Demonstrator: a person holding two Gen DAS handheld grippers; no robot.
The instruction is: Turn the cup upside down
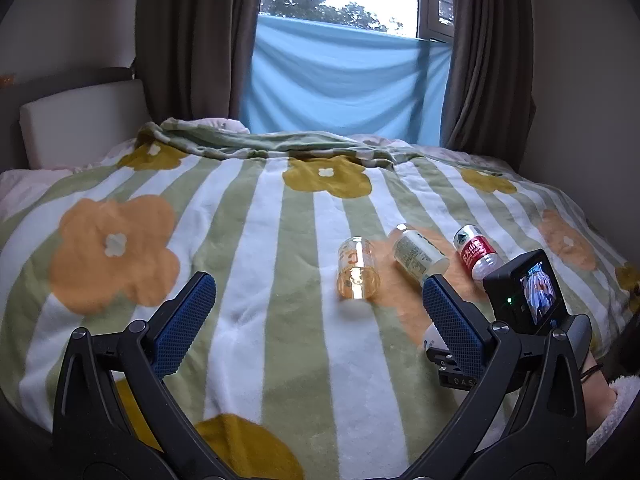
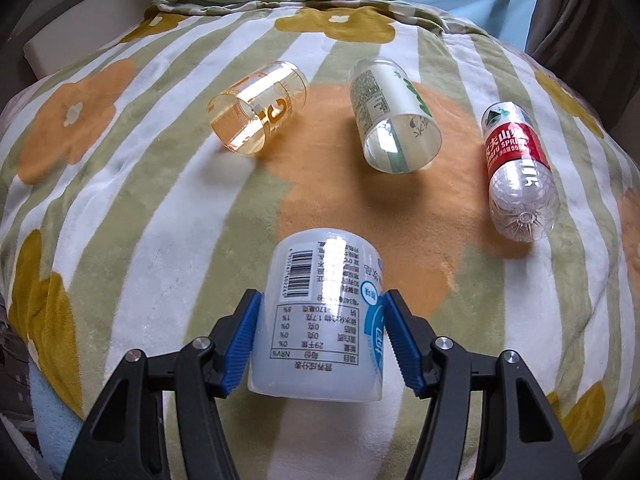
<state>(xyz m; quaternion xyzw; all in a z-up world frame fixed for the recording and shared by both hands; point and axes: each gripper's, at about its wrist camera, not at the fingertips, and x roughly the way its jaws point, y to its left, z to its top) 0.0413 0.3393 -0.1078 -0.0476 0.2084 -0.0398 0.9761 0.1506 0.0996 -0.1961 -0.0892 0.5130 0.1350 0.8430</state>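
Note:
My right gripper (image 2: 320, 312) is shut on a white-and-blue labelled cup (image 2: 320, 312), held above the blanket with its closed end pointing away from me; a sliver of this cup shows in the left wrist view (image 1: 433, 338). My left gripper (image 1: 316, 300) is open and empty, low over the blanket. An amber clear cup (image 2: 258, 108) (image 1: 357, 274) lies on its side ahead. A green-labelled clear cup (image 2: 394, 120) (image 1: 420, 252) lies on its side to its right. A red-labelled cup (image 2: 518, 172) (image 1: 478, 254) lies further right.
All rest on a soft striped flower blanket (image 2: 160, 208) (image 1: 240, 220) over a bed. A headboard (image 1: 80, 120) stands at the far left; curtains (image 1: 192, 40) and a blue sheet (image 1: 344, 80) hang behind. The right gripper's camera body (image 1: 528, 292) sits close to my left gripper's right finger.

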